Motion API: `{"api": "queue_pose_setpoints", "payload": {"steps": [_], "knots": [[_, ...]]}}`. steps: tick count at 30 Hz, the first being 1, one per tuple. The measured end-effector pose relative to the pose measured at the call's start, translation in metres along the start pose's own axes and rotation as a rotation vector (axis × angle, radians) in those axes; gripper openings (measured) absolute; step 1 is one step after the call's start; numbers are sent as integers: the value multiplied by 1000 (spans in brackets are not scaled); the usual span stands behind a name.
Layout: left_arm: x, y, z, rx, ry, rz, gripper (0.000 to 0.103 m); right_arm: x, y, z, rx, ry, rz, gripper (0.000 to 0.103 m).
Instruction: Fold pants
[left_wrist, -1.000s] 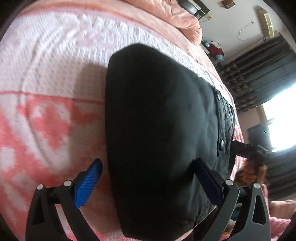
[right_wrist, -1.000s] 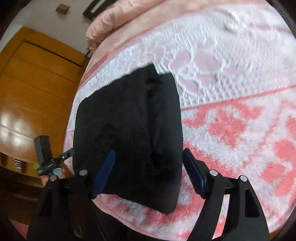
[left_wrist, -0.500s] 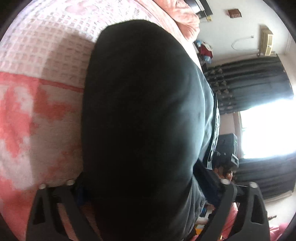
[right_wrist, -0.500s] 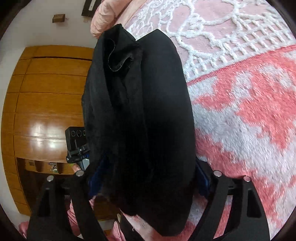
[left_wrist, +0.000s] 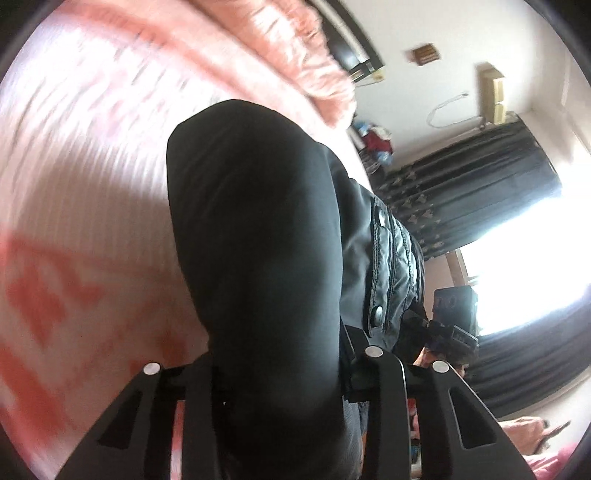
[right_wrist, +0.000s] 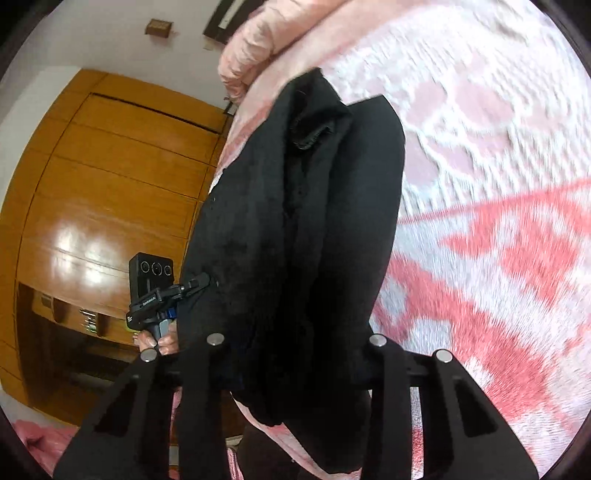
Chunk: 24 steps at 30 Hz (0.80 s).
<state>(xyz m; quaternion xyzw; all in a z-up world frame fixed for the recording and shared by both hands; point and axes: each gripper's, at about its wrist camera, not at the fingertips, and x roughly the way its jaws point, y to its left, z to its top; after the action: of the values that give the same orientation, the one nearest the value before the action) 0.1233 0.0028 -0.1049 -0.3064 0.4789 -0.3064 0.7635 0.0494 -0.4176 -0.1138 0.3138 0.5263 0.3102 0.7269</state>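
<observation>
Together we held the black pants (left_wrist: 258, 258) with both tools, above the pink and white bed (left_wrist: 74, 184). Our left tool (left_wrist: 277, 373) was closing, and a thick fold of the pants filled the space between its jaws. Our right tool (right_wrist: 295, 369) was closing too, with bunched cloth between its jaws. A wooden wardrobe (right_wrist: 103, 184) stood beside the bed.
</observation>
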Motion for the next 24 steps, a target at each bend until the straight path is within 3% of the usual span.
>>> {"api": "queue_pose_setpoints", "payload": {"steps": [8, 15, 20, 24], "knots": [[32, -9, 62, 30, -44, 53, 34, -19, 37, 64, -112, -72, -50, 36], [75, 28, 92, -14, 9, 132, 37, 12, 14, 123, -91, -51, -103, 37], [89, 54, 95, -18, 19, 116, 55, 42, -23, 138, -14, -4, -126, 38], [87, 61, 89, -20, 19, 150, 73, 50, -57, 138, 52, 6, -93, 49]]}}
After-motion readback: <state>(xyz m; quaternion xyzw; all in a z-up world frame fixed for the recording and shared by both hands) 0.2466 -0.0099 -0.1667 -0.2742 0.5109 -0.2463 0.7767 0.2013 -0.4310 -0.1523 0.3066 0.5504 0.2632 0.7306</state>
